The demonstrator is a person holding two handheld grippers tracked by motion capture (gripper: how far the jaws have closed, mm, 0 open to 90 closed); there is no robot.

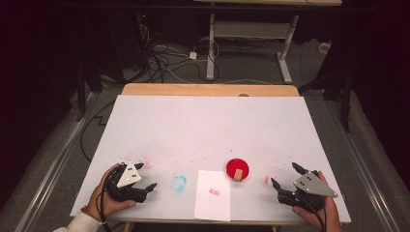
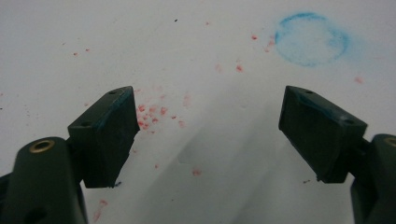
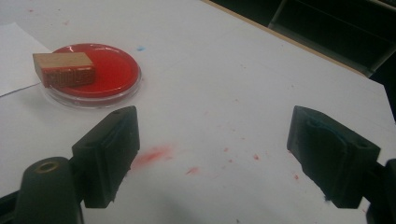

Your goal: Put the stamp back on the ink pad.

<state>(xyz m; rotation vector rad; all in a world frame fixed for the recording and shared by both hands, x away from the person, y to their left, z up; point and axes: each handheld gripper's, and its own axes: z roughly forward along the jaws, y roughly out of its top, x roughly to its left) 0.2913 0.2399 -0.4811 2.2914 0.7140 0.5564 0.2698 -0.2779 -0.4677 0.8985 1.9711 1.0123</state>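
Small tan wooden block [image 3: 64,68], red-stained on its ridged side face, lies flat in the shallow round red dish [image 3: 116,70] on the white bench [image 1: 208,125], beside the white paper sheet [image 1: 212,203]. In the right gripper view its long axis runs left-right. Left tongs [image 1: 148,176] and right tongs [image 1: 285,175] both gape wide, holding nothing.

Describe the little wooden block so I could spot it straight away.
Start at the white table and look along its near edge, between the sheet of paper and the right gripper. There sits a round red dish. The wooden block lies in it, the one tan, boxy thing among flat stains.
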